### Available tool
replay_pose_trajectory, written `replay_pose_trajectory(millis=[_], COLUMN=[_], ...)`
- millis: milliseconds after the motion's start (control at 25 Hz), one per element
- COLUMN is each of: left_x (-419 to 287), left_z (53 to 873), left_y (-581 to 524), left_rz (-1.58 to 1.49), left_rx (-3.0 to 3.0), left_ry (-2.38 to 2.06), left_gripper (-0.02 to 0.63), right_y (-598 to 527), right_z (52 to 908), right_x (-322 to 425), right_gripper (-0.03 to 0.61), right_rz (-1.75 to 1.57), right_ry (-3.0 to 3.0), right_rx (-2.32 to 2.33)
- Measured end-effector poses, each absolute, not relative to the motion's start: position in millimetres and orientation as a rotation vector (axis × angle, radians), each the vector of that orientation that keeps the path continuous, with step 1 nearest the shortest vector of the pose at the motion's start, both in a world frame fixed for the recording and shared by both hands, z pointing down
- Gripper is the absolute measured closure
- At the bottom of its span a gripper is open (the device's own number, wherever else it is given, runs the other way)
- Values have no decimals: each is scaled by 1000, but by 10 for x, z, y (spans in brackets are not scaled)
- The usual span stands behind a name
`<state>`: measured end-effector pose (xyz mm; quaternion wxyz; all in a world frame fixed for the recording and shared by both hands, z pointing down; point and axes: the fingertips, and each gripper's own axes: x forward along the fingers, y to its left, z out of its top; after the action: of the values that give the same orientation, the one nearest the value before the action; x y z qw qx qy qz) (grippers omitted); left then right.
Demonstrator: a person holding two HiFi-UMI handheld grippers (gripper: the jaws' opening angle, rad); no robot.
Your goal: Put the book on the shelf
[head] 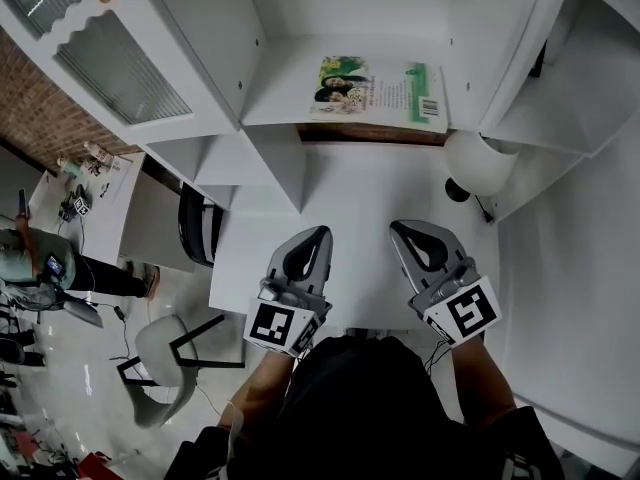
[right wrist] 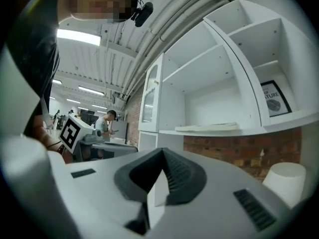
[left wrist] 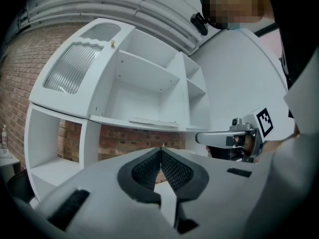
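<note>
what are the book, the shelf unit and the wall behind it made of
Book: paper, likely glossy, with a colour-printed cover and a barcode.
Shelf unit: probably painted or laminated board, with smooth matt white flat panels.
Wall: bare red brick, mortar lines visible.

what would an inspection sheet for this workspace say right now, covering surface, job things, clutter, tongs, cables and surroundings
surface: white desk, plain top
job's things: book lies flat on the shelf above the desk
clutter: white rounded object at the desk's right rear; framed print in a side compartment
grippers: left tongs shut, empty; right tongs shut, empty; both over the desk
cables: thin black cable beside the white rounded object
surroundings: brick wall, chair, a person further off in the room
</note>
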<state>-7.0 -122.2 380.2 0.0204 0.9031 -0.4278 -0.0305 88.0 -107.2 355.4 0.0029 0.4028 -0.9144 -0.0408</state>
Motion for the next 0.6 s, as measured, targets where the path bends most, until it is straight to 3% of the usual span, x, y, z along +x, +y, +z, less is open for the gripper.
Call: replay_pose_trajectory(millis=[200,360,600], left_x=[-30,-43,-94], left_z=[3771,4016,4042], left_y=[-1003,-879,-766], left_rz=[-217,-46,-124], left_rx=[2852,2798,2812], left_ry=[-1235,-1255,-1301], left_gripper=[595,595,595], right_y=[-903,-817,-684], right_z=[3711,3868,4029], right_x=[883,858,762], right_gripper=[549,549,549], right_rz=[25,96,162], right_ry=[-2965,-3023,-3070], right_rx=[1212,1160,1115])
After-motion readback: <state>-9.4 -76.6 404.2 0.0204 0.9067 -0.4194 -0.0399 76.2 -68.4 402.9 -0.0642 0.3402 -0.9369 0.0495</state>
